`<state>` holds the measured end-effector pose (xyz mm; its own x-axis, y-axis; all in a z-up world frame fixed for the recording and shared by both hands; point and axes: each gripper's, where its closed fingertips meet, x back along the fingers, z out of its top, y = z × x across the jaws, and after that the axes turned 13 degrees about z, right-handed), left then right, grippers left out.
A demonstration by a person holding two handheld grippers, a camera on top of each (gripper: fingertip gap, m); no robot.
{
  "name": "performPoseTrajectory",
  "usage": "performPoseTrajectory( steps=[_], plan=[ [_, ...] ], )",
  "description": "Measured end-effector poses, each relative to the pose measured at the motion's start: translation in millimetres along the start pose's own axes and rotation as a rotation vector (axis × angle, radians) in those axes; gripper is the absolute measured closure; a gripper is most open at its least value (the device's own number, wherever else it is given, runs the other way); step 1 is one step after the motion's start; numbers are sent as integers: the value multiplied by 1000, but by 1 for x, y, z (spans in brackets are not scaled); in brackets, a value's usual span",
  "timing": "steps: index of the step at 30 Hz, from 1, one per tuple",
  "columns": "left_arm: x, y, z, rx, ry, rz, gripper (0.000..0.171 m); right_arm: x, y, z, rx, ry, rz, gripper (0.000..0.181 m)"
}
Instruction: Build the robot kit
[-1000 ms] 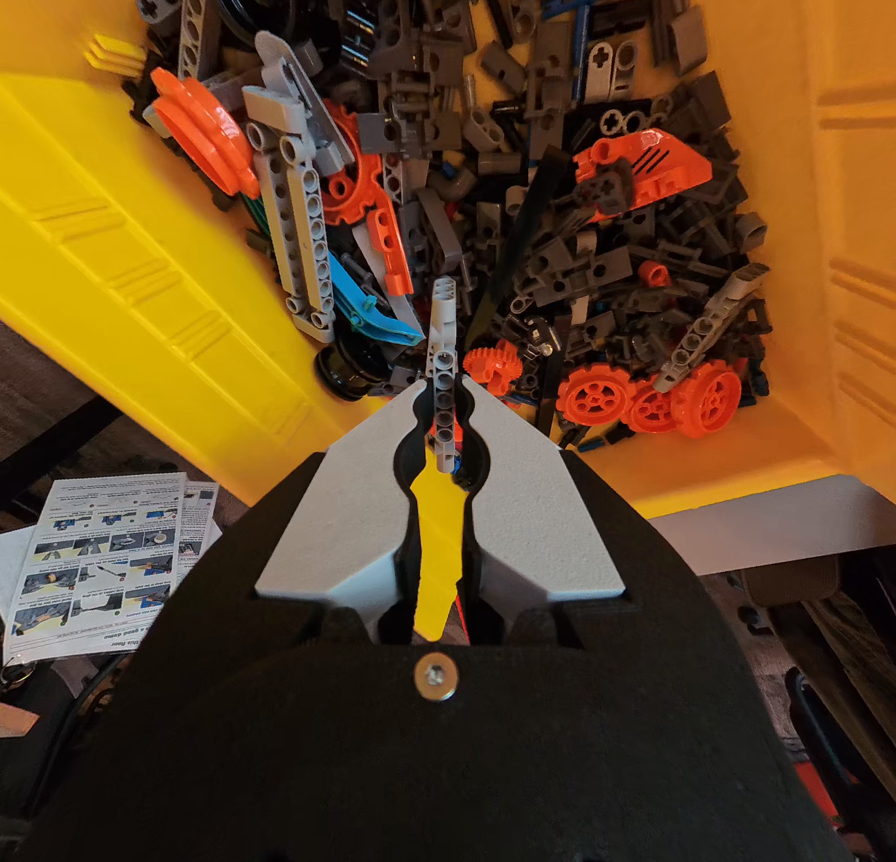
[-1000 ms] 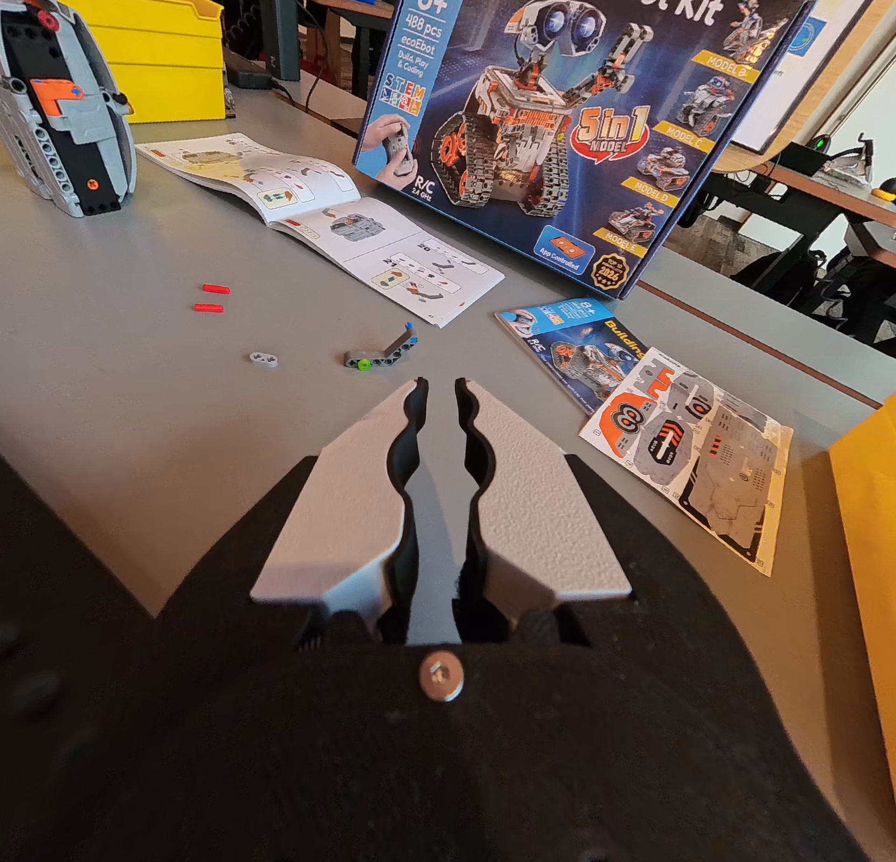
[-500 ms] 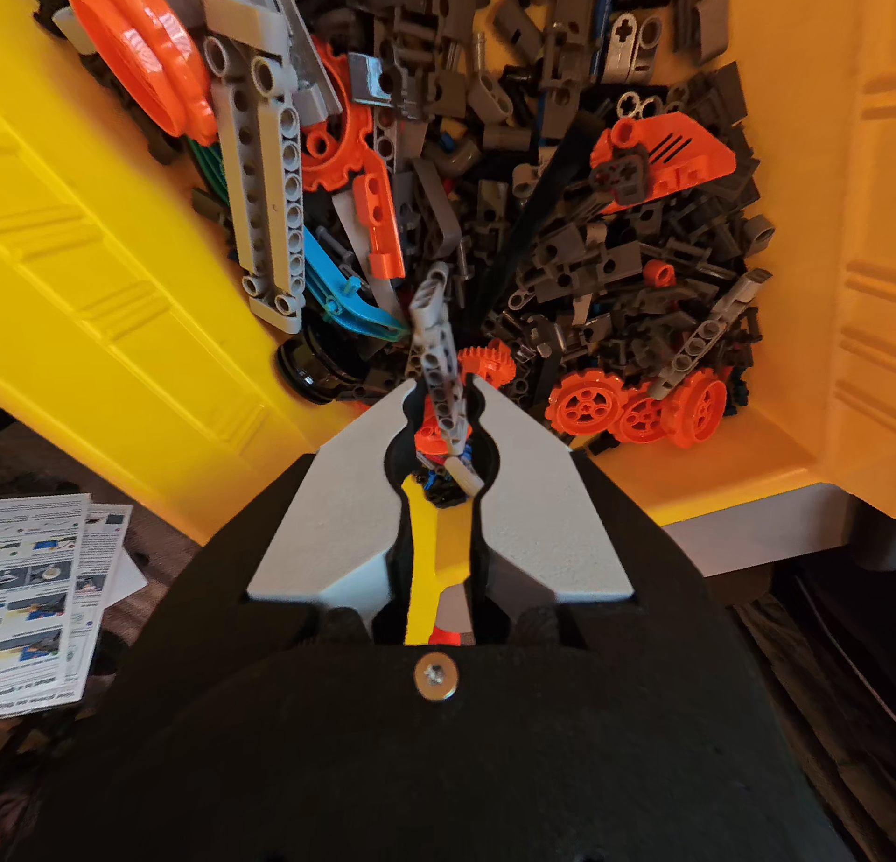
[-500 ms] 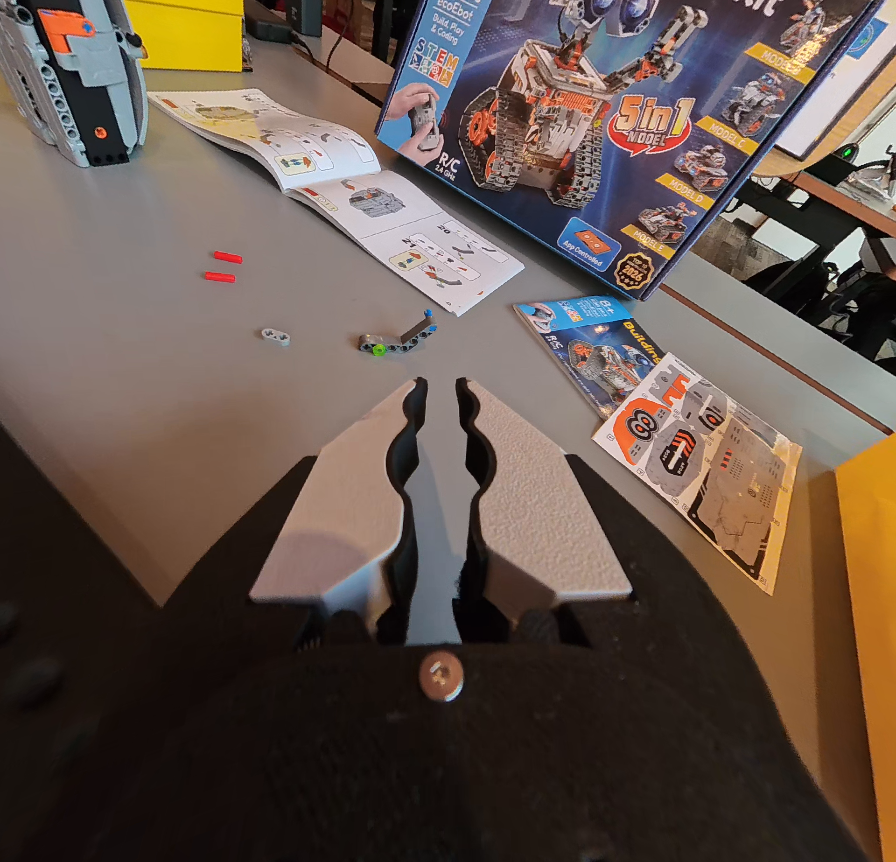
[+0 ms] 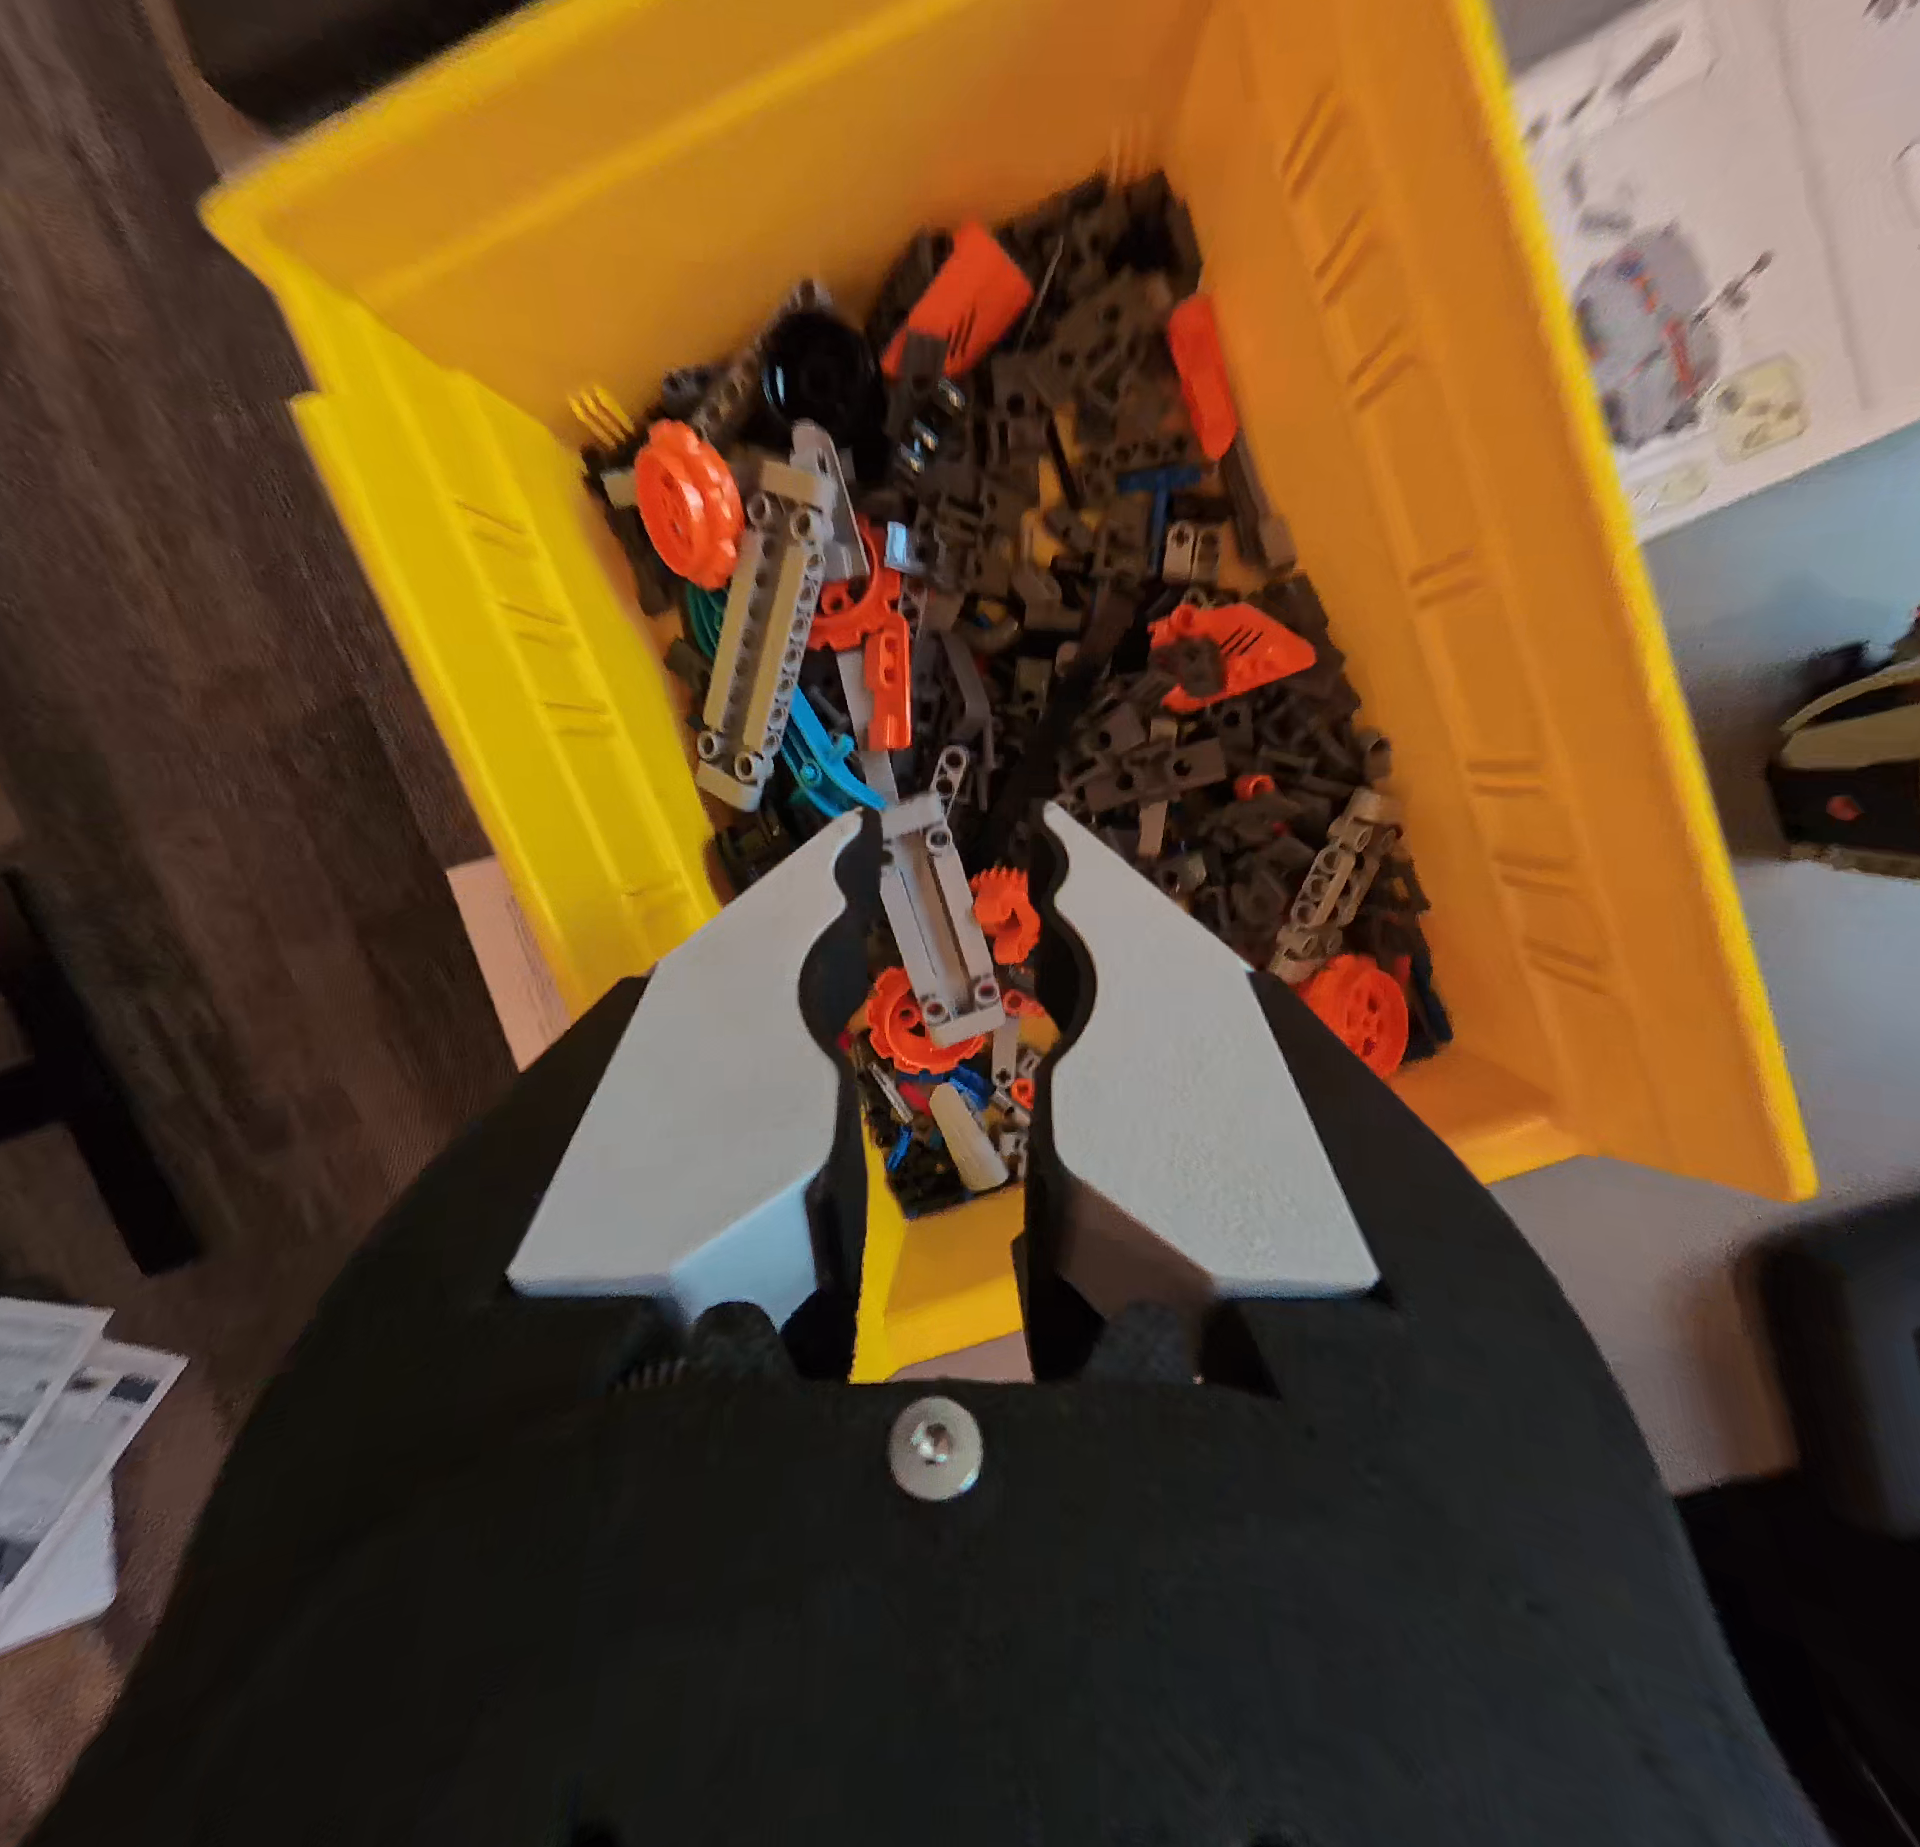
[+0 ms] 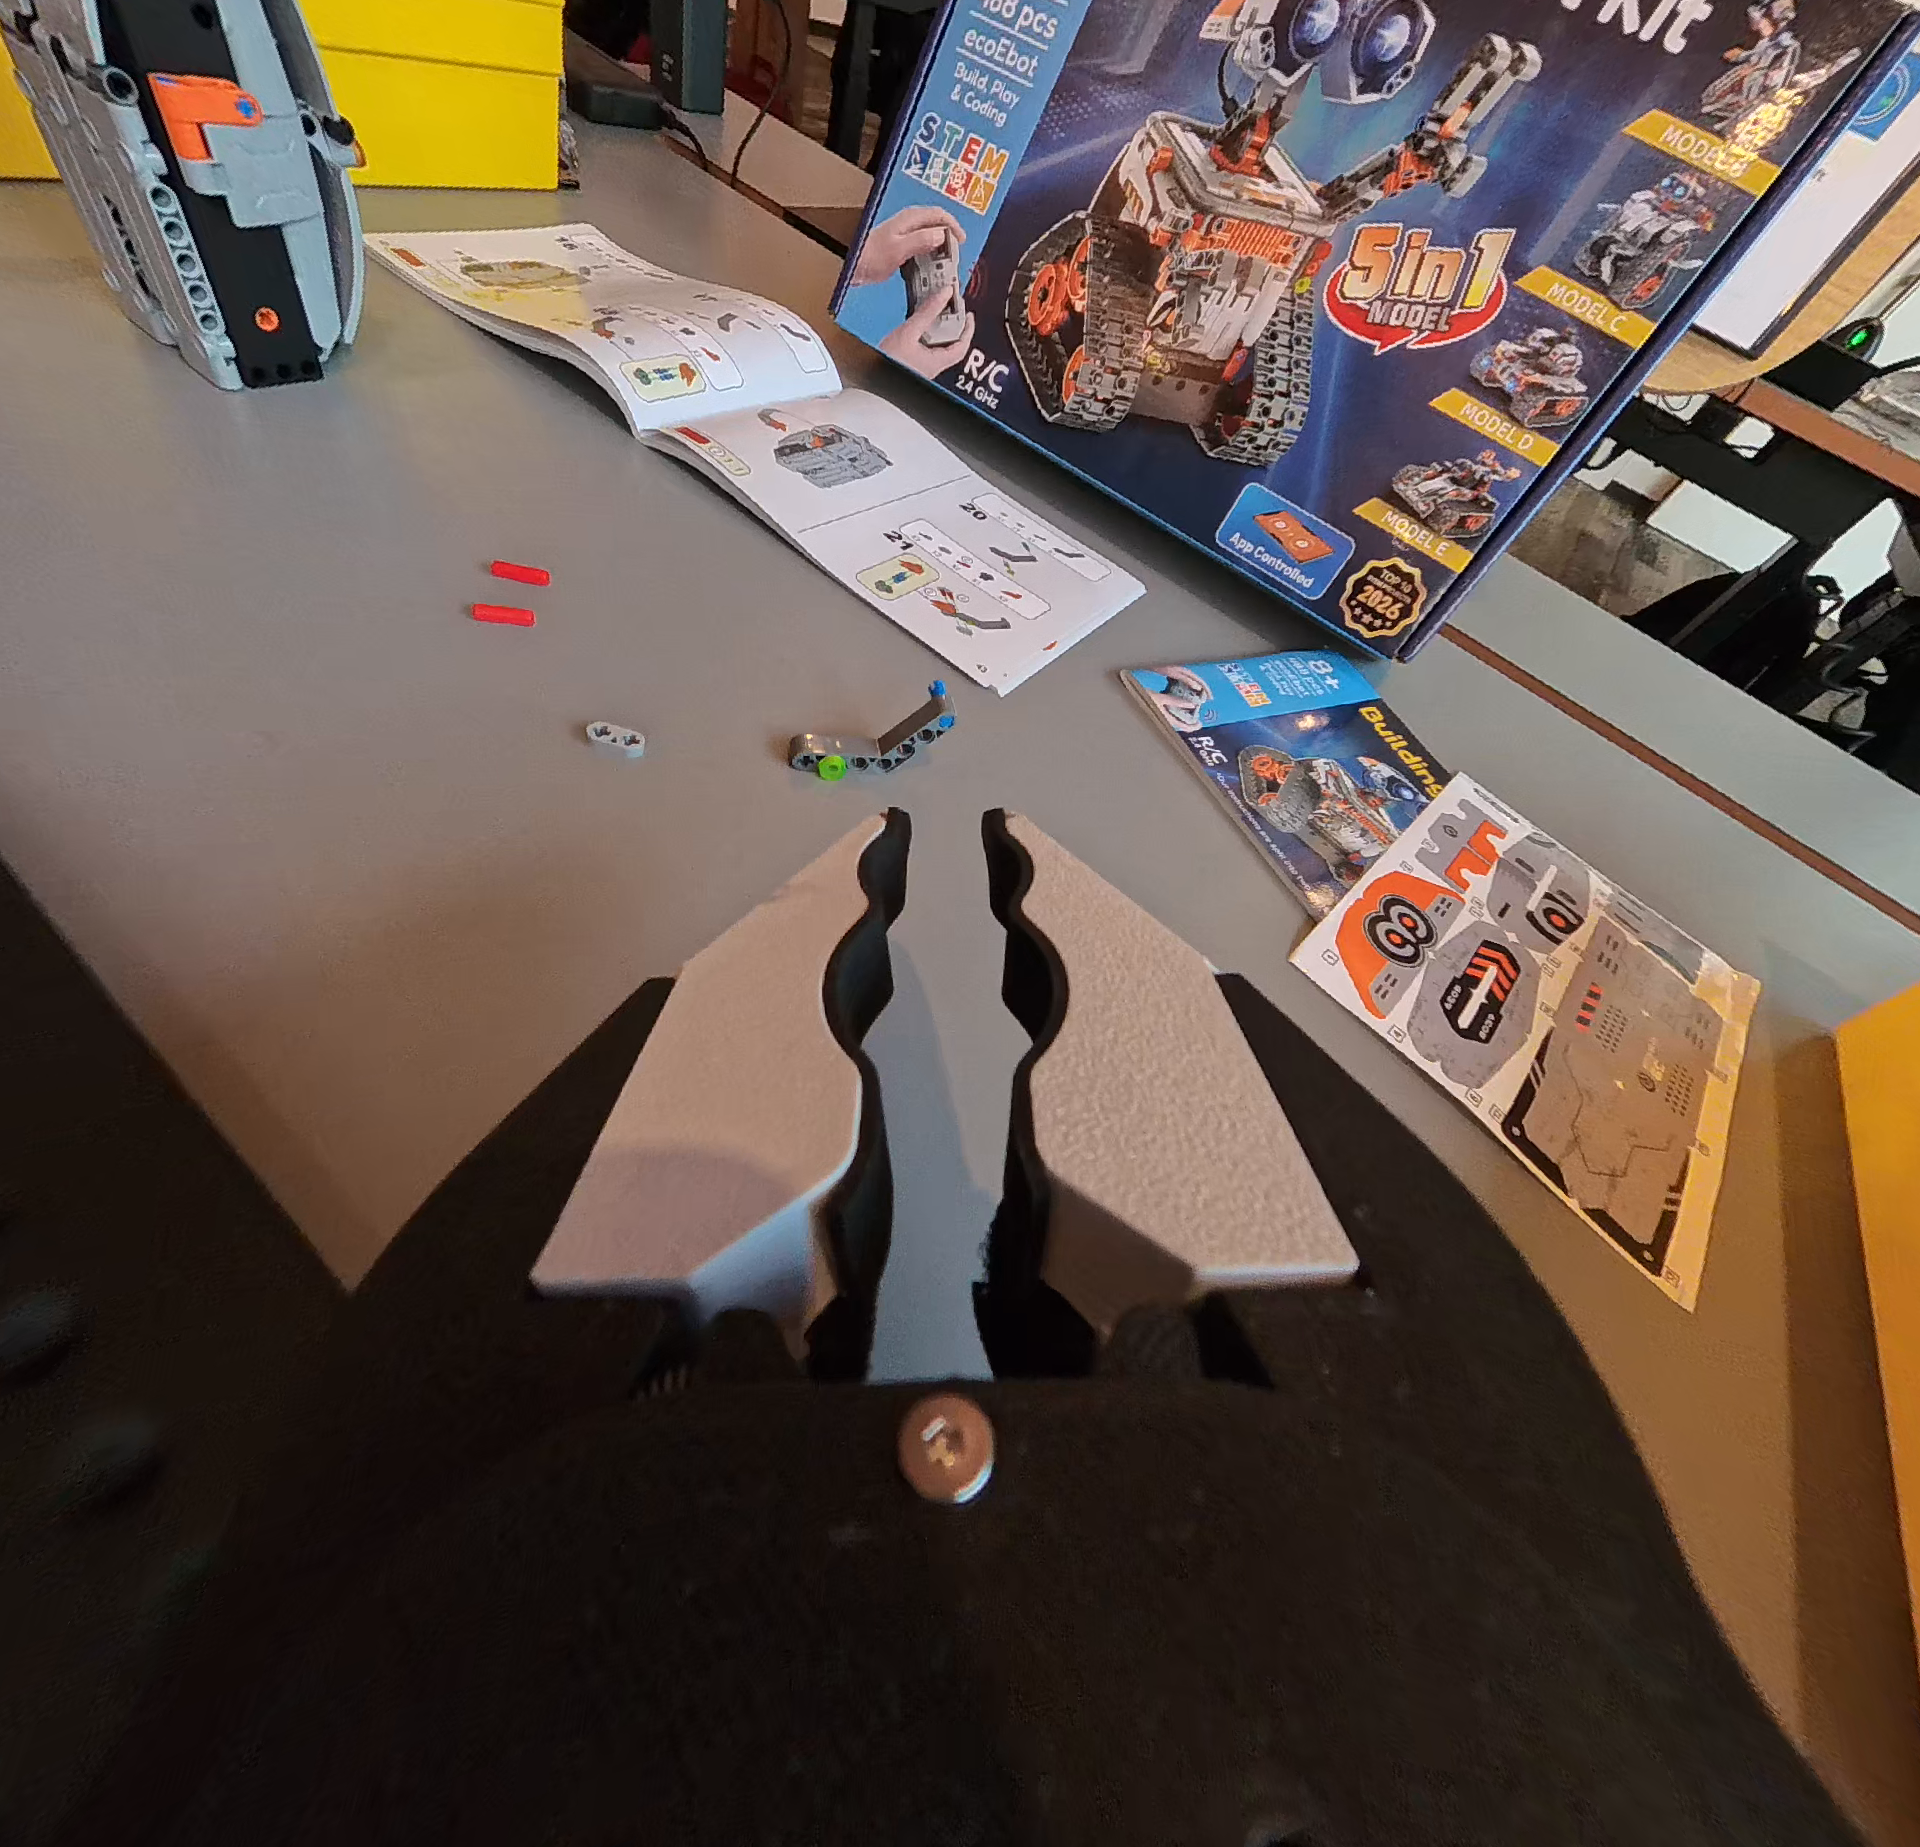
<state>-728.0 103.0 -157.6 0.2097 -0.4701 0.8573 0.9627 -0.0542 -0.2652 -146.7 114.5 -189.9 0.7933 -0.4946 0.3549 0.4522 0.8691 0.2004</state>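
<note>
My left gripper (image 5: 953, 815) is open above a yellow bin (image 5: 1403, 550) full of grey, black and orange building pieces. A light grey beam (image 5: 935, 924) shows between the jaws, slanted, close to the left pad; the right pad stands apart from it, so it is not gripped. My right gripper (image 6: 945, 815) is open and empty, low over a grey table (image 6: 260, 810). Just beyond its tips lie a bent grey beam with a green pin (image 6: 873, 743), a small grey link (image 6: 615, 738) and two red pins (image 6: 520, 573).
On the table are an open instruction booklet (image 6: 748, 415), a blue kit box (image 6: 1351, 239), a small booklet (image 6: 1299, 769), a sticker sheet (image 6: 1527, 1018) and a part-built grey and black model (image 6: 177, 156). Yellow bins (image 6: 436, 52) stand behind; another bin's edge (image 6: 1886, 1174) is at right. The grippers' ends are close to 60 centimetres from one another. My right tips are roughly 12 centimetres from the small grey link (image 6: 615, 738).
The left jaws opened and the grey beam left the grasp, tipping over between the pads. The left gripper pulled back from the bin. The right gripper shifted slightly over the table.
</note>
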Motion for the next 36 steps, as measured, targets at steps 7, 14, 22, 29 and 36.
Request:
performPoseTrajectory(
  steps=[7, 14, 22, 29, 36],
  plan=[
    [46, 8, 31, 167, 331, -62, 144, 3, 3, 2, -13, 22, -13, 167],
    [62, 12, 18, 217, 445, -70, 143, 9, 6, 5, -31, 54, -37, 167],
    [78, 14, -2, 297, 500, -126, 143, 7, 5, 1, -25, 31, -36, 166],
    [99, 22, -10, 302, 553, -116, 144, -1, -2, -3, 21, -39, -13, 165],
    [130, 44, -18, 212, 559, -117, 139, 277, 174, -7, -313, 21, -899, 164]
  ],
)
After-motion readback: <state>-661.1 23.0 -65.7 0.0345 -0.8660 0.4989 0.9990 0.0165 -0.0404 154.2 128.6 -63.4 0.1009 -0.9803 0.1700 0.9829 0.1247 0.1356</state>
